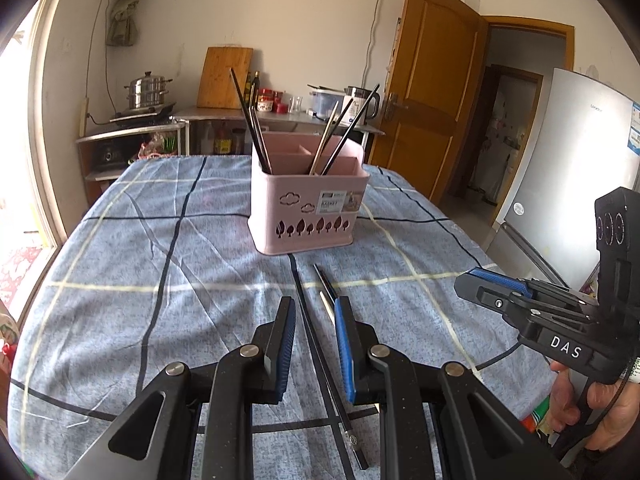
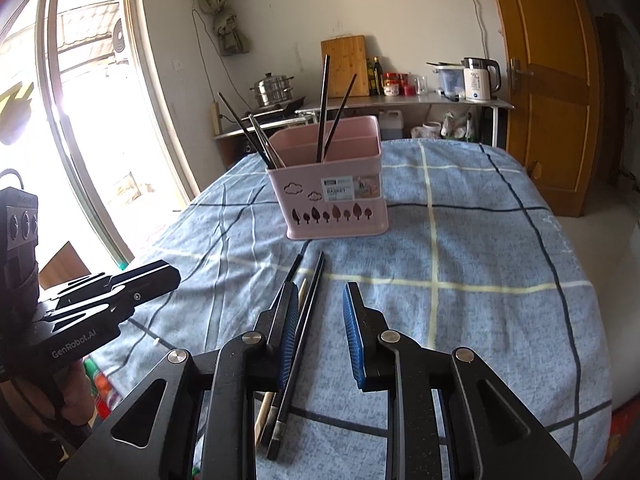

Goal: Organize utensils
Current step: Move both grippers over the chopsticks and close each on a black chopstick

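Note:
A pink utensil holder (image 1: pixel 308 208) stands on the blue checked tablecloth and holds several chopsticks upright; it also shows in the right wrist view (image 2: pixel 334 200). Loose chopsticks (image 1: pixel 320 344) lie on the cloth in front of it, dark ones and one pale one (image 2: pixel 298 344). My left gripper (image 1: pixel 315 308) is open, its jaws on either side of a black chopstick, not closed on it. My right gripper (image 2: pixel 318 296) is open and empty, its left finger just over the loose chopsticks. The right gripper appears at the right in the left wrist view (image 1: pixel 496 288).
The tablecloth (image 1: pixel 120 280) covers the whole table, whose edges drop off left and right. Behind stand a counter with a steel pot (image 1: pixel 148 90), a cutting board (image 1: pixel 224 78), a kettle (image 2: pixel 478 78), a wooden door (image 1: pixel 432 80) and a fridge (image 1: pixel 580 180).

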The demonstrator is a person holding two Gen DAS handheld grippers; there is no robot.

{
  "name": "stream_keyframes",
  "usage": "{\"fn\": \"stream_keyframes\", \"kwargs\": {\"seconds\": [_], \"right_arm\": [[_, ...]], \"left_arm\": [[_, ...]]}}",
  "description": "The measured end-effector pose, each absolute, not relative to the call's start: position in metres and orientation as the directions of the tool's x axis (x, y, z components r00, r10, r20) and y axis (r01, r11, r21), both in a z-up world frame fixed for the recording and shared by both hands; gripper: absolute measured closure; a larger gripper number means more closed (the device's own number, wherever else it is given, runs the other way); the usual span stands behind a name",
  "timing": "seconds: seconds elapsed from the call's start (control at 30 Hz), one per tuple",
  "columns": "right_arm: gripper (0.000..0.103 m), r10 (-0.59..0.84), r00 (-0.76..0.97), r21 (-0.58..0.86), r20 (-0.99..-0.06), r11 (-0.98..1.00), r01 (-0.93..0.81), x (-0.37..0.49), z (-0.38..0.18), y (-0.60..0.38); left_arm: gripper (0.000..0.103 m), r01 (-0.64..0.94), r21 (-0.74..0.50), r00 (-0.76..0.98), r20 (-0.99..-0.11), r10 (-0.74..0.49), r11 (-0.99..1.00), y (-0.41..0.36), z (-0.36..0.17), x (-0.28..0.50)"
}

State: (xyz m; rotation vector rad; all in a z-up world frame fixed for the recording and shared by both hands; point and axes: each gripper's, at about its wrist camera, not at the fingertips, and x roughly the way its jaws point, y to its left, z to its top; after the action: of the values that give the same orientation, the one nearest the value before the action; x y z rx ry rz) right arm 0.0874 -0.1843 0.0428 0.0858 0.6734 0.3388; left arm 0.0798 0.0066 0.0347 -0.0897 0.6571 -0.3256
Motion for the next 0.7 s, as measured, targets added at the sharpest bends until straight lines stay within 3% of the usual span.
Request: {"fn": "stream_keyframes", "kwargs": {"seconds": [0.7], "right_arm": [[0.079, 0.331, 0.650, 0.193, -0.684, 0.941, -0.276, 0.119, 0.002, -0.168]], "left_arm": [[0.083, 0.254, -0.220, 0.606, -0.722, -0.332, 0.942, -0.014, -0.037, 0.146]]}}
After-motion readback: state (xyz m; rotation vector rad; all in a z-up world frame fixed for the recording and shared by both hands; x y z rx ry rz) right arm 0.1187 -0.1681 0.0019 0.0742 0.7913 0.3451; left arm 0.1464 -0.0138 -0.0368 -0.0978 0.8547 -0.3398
